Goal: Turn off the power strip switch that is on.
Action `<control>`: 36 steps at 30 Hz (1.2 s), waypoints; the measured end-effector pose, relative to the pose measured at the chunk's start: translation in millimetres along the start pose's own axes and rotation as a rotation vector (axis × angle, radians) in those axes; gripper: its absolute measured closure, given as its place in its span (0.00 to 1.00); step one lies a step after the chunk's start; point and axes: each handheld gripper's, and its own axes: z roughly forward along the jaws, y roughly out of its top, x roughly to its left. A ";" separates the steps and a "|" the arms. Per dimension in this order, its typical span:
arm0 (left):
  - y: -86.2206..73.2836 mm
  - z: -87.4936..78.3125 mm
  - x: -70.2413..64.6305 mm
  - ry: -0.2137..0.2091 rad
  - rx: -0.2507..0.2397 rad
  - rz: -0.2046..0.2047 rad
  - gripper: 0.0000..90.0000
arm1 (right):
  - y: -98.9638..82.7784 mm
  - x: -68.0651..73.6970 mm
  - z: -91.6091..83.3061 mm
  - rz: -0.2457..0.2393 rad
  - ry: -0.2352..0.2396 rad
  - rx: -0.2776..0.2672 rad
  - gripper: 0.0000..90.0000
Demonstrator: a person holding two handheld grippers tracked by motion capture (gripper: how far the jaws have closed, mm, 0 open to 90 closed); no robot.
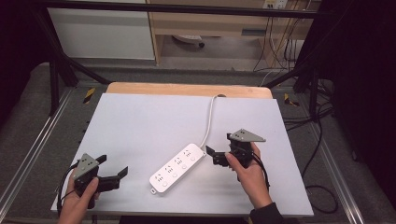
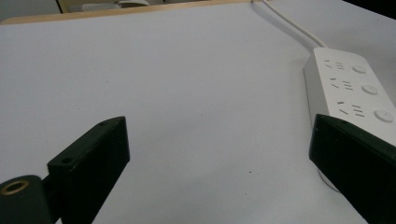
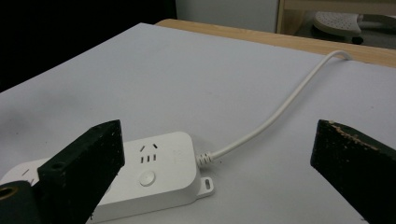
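Observation:
A white power strip (image 1: 177, 168) with several sockets and buttons lies diagonally on the white table top (image 1: 149, 121). Its white cable (image 1: 208, 121) runs toward the table's back edge. My left gripper (image 1: 112, 166) is held low near the front left, open, with nothing between its jaws; the strip (image 2: 355, 88) lies to the right of its jaws (image 2: 219, 123). My right gripper (image 1: 213, 156) hovers beside the strip's cable end, open and empty. In the right gripper view the strip's end (image 3: 154, 172) and its cable (image 3: 280, 109) lie between and beyond the jaws (image 3: 218, 127).
A wooden strip (image 1: 187, 88) borders the table's back edge. Black frame bars (image 1: 60, 65) stand around the table, and dark cables (image 1: 322, 140) hang off to the right. A person's hands hold both grippers from the front edge.

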 end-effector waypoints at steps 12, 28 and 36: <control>0.0 0.8 0.0 -0.001 0.003 -0.003 0.06 | 0.5 -14.2 -15.2 -0.041 -0.063 -0.014 0.05; 0.1 -0.8 2.4 0.008 0.002 -0.019 0.06 | -5.4 -31.2 -45.3 0.007 -0.091 -0.046 0.05; 0.4 -1.5 3.6 0.011 0.000 -0.018 0.06 | -3.5 -36.9 -54.3 0.013 -0.110 -0.059 0.05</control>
